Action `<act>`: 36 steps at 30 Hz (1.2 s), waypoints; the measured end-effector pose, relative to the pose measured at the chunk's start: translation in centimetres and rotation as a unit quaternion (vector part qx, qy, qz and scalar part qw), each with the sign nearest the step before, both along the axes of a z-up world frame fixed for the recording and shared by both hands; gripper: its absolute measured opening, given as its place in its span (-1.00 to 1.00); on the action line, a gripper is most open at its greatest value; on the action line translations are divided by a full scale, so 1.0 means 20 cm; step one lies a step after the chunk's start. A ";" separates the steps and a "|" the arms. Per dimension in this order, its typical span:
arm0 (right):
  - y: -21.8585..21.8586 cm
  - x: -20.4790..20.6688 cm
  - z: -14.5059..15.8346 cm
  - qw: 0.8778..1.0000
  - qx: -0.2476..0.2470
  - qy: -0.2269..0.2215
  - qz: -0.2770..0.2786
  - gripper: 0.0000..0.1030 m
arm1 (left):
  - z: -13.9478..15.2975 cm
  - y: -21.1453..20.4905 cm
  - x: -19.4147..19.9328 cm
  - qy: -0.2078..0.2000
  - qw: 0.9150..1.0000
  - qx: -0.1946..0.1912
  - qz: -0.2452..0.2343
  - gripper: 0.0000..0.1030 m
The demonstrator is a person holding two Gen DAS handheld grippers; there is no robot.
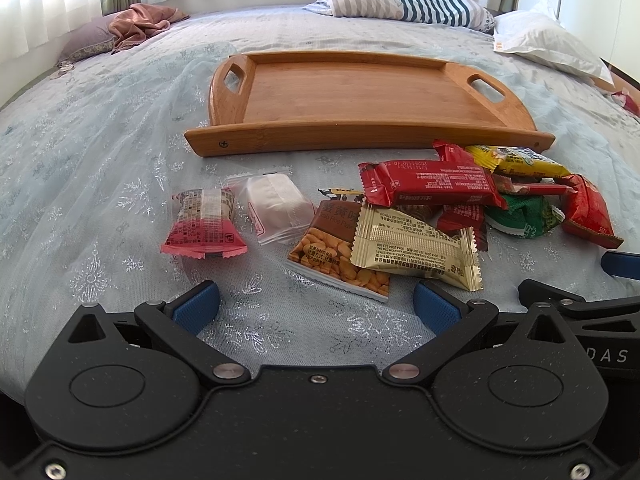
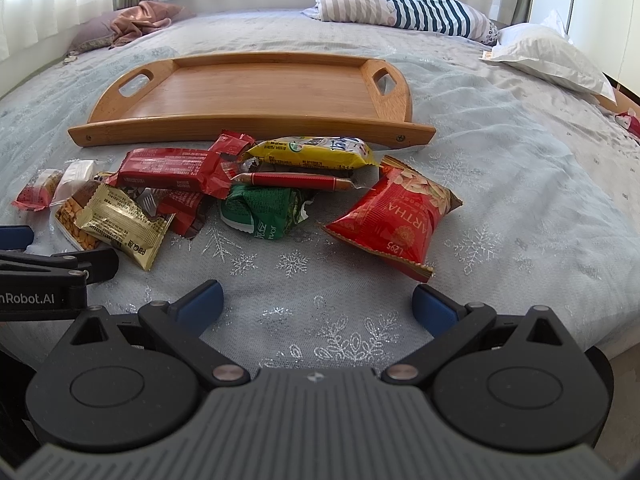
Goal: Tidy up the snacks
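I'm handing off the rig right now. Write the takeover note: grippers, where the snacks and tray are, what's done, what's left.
Left gripper: open, empty, low over the bedspread near the gold packet.
Right gripper: open, empty, facing the red peanut bag.
Wooden tray: on the bed behind the snacks, nothing in it.
Snacks: all loose on the bedspread in front of the tray; pink packet and clear packet lie apart at the left.
Done: nothing.
Left: every snack to move.

brown packet [image 2: 146, 199] mostly buried, print unreadable
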State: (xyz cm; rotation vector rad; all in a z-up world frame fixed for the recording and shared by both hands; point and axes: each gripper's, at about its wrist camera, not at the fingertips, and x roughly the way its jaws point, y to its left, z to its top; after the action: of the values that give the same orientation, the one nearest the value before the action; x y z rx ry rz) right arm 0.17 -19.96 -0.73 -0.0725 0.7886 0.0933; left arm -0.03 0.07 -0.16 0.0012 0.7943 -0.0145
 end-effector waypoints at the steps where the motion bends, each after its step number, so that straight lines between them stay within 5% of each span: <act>1: -0.01 0.00 0.00 1.000 0.002 -0.003 0.003 1.00 | 0.00 0.01 0.00 -0.003 1.000 -0.003 -0.001 1.00; 11: -0.07 -0.02 0.03 0.999 0.033 -0.012 0.009 1.00 | 0.05 0.01 -0.03 -0.012 1.000 -0.005 -0.005 0.96; 21: -0.20 -0.08 0.17 0.991 0.087 -0.093 -0.028 0.53 | 0.22 -0.04 -0.10 -0.054 0.996 -0.049 -0.056 0.14; 24: -0.24 -0.04 0.17 0.991 0.093 -0.088 -0.040 0.30 | 0.21 -0.11 -0.08 -0.058 0.995 -0.043 -0.076 0.15; 27: -0.26 -0.02 0.16 0.990 0.096 -0.087 -0.048 0.27 | 0.18 -0.18 -0.06 -0.060 0.994 -0.019 -0.084 0.60; 30: -0.28 0.01 0.15 0.990 0.106 -0.079 -0.054 0.27 | 0.15 -0.23 -0.04 -0.064 0.994 0.000 -0.084 0.61; 36: -0.29 0.08 0.12 0.991 0.101 -0.060 -0.068 0.60 | 0.09 -0.27 -0.01 -0.057 0.996 0.028 -0.069 0.62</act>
State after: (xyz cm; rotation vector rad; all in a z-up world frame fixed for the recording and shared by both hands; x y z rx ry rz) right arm 1.80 -25.86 1.60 0.1662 0.6583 0.0392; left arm -0.14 -5.37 1.57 0.1101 0.6795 -0.1223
